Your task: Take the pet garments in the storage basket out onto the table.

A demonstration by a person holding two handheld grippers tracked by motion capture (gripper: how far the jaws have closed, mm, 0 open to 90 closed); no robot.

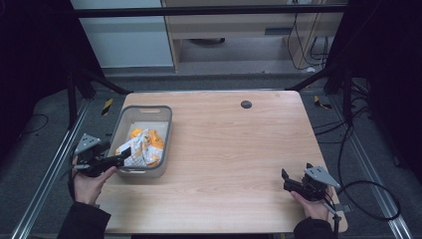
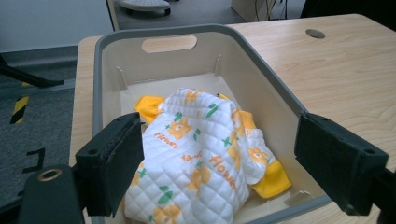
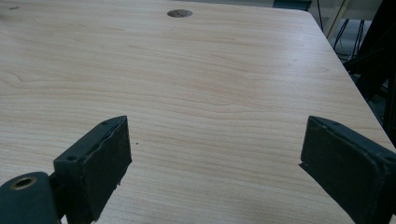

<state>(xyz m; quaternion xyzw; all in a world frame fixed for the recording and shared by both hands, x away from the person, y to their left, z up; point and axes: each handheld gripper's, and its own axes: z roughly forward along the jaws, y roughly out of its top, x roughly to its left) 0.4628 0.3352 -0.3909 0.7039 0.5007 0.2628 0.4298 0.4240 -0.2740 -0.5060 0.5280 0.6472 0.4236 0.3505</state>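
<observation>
— What are the fingers doing on your left?

— My left fingers (image 2: 109, 170) are spread wide apart, gripping nothing. I see them at the near end of the bin (image 2: 100, 51), one pad over its near left corner, the other out past its right wall. The cloth (image 2: 201, 158) lies between them, lower down, inside the bin. I cannot tell whether the left pad brushes it.

— Describe the cloth.

— White and quilted, printed with orange flowers and green leaves, with an orange edge. It sits bunched in a heap on the bin floor, toward the near end, and the far end of the floor is bare.

— And from above?

— The left gripper (image 1: 122, 158) reaches in from the left over the bin's (image 1: 169, 130) near rim, my hand (image 1: 89, 181) behind it. The cloth (image 1: 144, 147) is just beyond its tip. The bin is grey with slot handles and stands at the left side of the tabletop (image 1: 229, 149).

— Your right?

— The right fingers (image 3: 100, 161) are also wide apart, holding nothing, over bare wood. From above, the right gripper (image 1: 287, 180) is low at the near right corner, well apart from the bin. A round dark hole (image 1: 246, 104) lies near the far edge.
</observation>
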